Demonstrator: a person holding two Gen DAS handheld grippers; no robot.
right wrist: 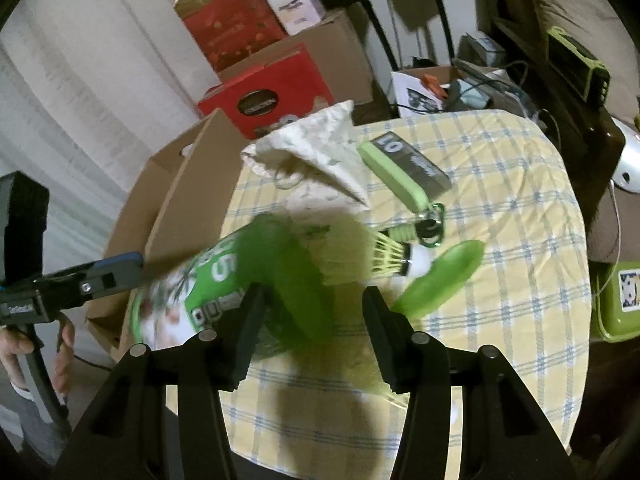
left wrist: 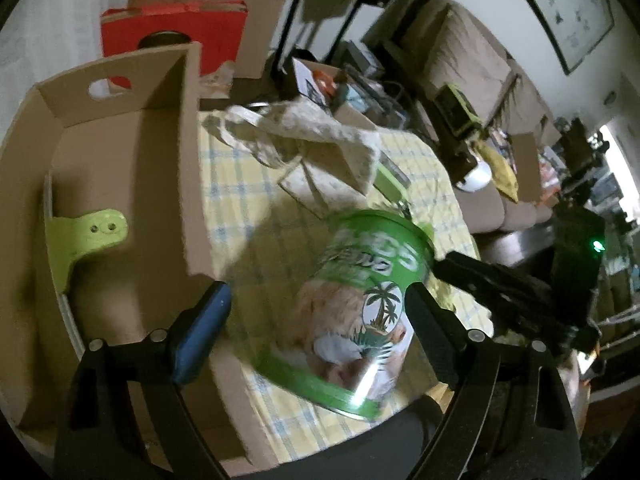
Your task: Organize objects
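A cluttered living room lies behind a small table under a yellow checked cloth, with a sofa and stacked cartons beyond it.

Nearest the left gripper, a green-banded can lies on its side between the two fingers. The right-hand finger looks to be against its wall, while the blue pad on the other side stands clear of it, so the jaws are wide and not yet clamped. The can's label shows a palm tree and pale food on a glossy, light-catching wrap. It may roll or skid away once the pads squeeze, since it is round, smooth and tilted.

The right gripper is about half open, and a blurred green piece, perhaps the can's lid, sits between its fingers. Whether the pads press on it I cannot tell. Both tools crowd the same can, so they could knock each other.

Just left of the left gripper stands an open cardboard box holding a lime-green clip; its near wall could catch the can on the way in.

Farther ahead of the right gripper lie a yellow shuttlecock, a green spoon-like piece, a grey-and-green pack and a white drawstring pouch.
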